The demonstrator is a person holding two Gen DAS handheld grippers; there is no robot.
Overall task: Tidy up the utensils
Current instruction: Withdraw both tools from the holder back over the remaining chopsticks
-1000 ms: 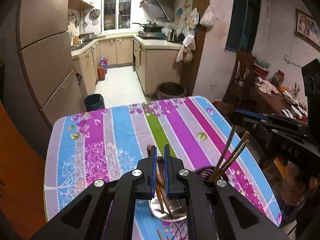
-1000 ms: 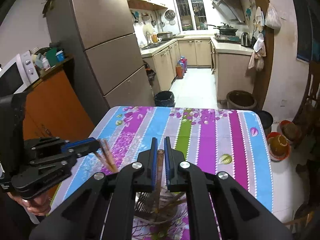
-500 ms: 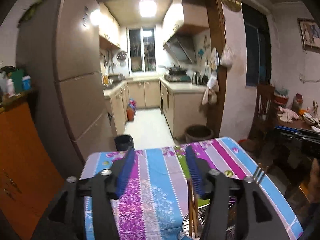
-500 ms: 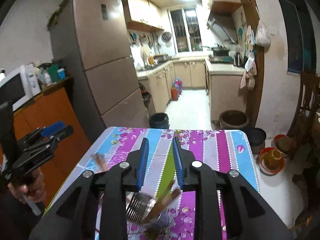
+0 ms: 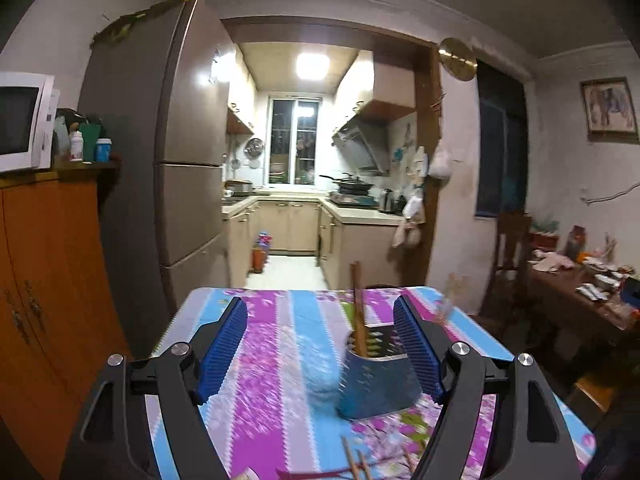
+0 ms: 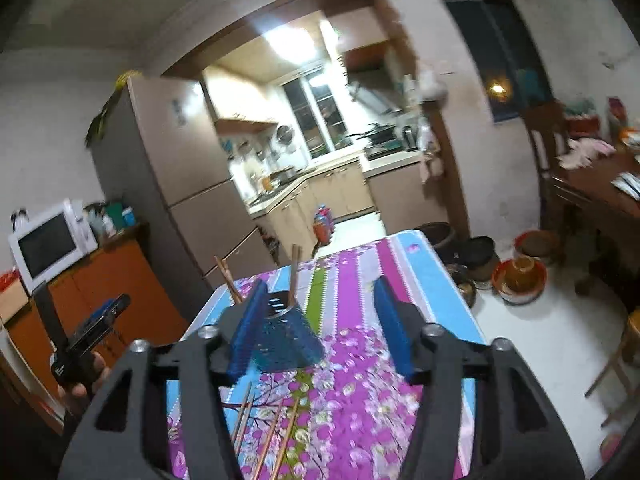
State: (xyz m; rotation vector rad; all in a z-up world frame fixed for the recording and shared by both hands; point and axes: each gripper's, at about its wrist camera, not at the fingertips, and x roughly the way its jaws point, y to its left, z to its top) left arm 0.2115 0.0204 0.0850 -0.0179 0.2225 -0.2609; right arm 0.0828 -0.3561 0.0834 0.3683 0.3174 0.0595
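A perforated metal utensil holder (image 5: 374, 380) stands on the striped floral tablecloth (image 5: 276, 360), with brown chopsticks (image 5: 357, 312) upright in it. It also shows in the right wrist view (image 6: 286, 338) with chopsticks (image 6: 295, 274) sticking out. My left gripper (image 5: 320, 344) is open and empty, the holder just inside its right finger. My right gripper (image 6: 320, 330) is open and empty, the holder by its left finger. Loose chopsticks (image 6: 266, 436) lie on the cloth near me. The left gripper (image 6: 86, 336) shows at the left of the right wrist view.
An orange cabinet (image 5: 44, 280) with a microwave (image 5: 24, 120) and a tall fridge (image 5: 176, 168) stand left of the table. A wooden chair (image 5: 508, 264) and a cluttered side table (image 5: 584, 292) are at the right. Bowls (image 6: 518, 276) sit on the floor.
Both grippers opened from shut on chopsticks, released them into the holder, then drew back and up. The cameras now look more level across the table.
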